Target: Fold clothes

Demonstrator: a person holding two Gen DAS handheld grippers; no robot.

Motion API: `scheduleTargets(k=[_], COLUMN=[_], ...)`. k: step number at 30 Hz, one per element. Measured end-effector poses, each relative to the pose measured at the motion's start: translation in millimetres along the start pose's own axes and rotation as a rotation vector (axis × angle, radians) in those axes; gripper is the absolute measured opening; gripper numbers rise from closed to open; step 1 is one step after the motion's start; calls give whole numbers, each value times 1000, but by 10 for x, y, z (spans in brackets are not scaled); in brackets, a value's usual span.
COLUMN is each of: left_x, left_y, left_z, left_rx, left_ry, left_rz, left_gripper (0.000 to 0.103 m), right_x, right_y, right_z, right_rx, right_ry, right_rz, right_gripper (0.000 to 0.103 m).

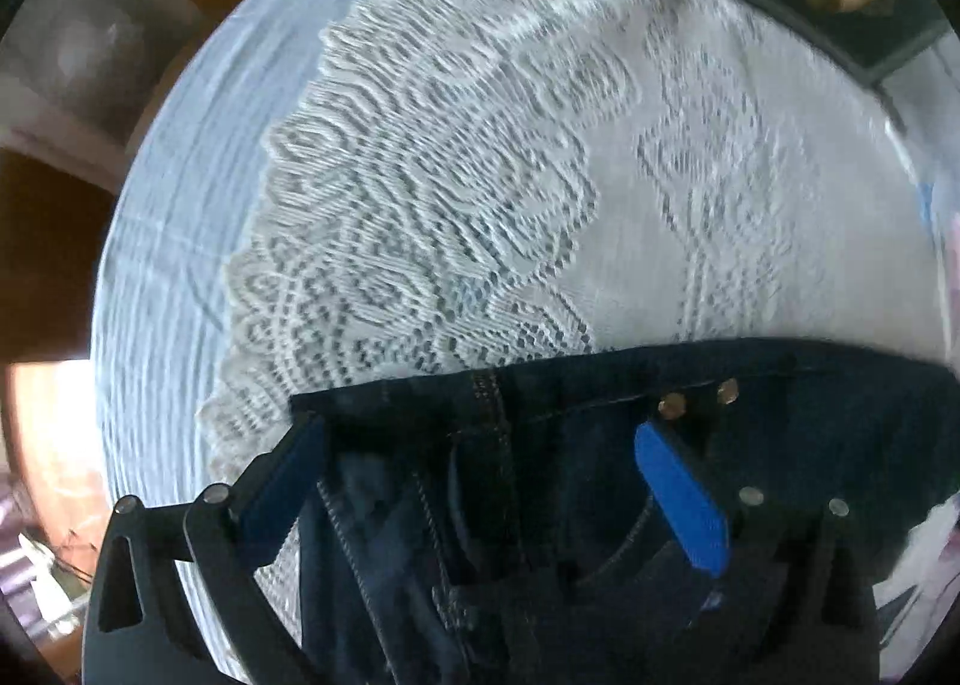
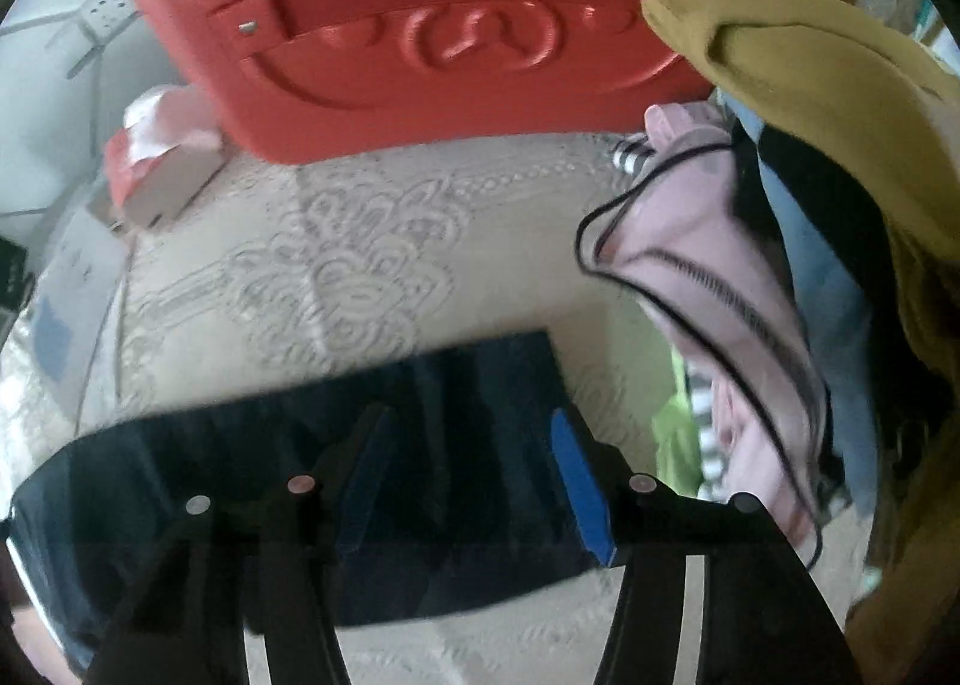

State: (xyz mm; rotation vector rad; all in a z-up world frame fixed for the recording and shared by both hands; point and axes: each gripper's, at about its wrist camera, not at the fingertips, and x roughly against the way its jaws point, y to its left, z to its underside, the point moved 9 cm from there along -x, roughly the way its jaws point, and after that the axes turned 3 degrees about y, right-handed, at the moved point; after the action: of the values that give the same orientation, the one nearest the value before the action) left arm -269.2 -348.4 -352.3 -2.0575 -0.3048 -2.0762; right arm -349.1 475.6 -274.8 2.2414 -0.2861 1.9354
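Denim jeans (image 1: 540, 445) blur under both spread claws, left (image 1: 480, 481) and right (image 2: 474, 475).

Soft daylight lit both views; motion blur smeared edges, fisheye bending curved the rims, and corners fell black.

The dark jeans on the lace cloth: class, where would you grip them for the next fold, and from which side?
Grip the dark jeans at the flat far edge, near the outer corners, approaching from the near side. The left claw and right claw are open over them, and that edge lies straight on the lace cloth.
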Motion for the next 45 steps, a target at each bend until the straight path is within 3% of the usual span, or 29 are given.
scheduleTargets(k=[2,6,8,11,12,13,14,15,16,17,18,19,22,30,32,39,43,45], left_x=[-7,-17,-14,-13,-13,-11,-2,29,60,87,118,166,333,1215,1414,1594,1428,1214], left_y=[19,48,63,90,99,105,108,92,76,72,75,86,103,15,87,223,393,525], left_z=[-26,-36,-33,-31,-33,-35,-38,-24,-10,-4,7,23,86,553,850,1693,2157,2414], left_rx=[11,17,25,50,59,64,71,66,61,54,53,58,40,-63,-60,-45,-32,-20], left_ry=[-23,-45,-74,-116,-126,-132,-143,-154,-165,-174,-178,-178,-210,-405,-438,-521,-509,-459], left_rz=[14,23,22,17,14,10,3,-3,-9,-11,-1,27,72,126,133,114,93,55], left_gripper=[103,103,103,103,103,102,98,90,86,73,53,42,36,36,35,35,35,12], right_x=[-128,-386,-513,-679,-689,-671,-647,-615,-581,-545,-478,-393,4,1287,1478,1676,1488,1322], right_y=[-26,-93,-99,-63,-40,-15,24,73,122,162,194,225,189,-212,-342,-945,-1182,-1245], right_z=[-50,-125,-167,-175,-176,-181,-183,-175,-161,-144,-117,-87,60,1114,1413,2406,2883,3123], right_rx=[2,-14,-27,-22,-24,-28,-20,2,28,51,57,53,33,44,40,54,63,79], right_ry=[14,38,45,69,65,52,43,36,28,20,4,-14,-95,-300,-323,-399,-365,-329], right_rz=[3,17,8,13,5,-10,-20,-8,15,39,35,13,-39,-151,-198,-236,-230,-219], right_gripper=[68,71,85,83,79,61,33,19,20,20,20,20,20,20,20,20,20,20])
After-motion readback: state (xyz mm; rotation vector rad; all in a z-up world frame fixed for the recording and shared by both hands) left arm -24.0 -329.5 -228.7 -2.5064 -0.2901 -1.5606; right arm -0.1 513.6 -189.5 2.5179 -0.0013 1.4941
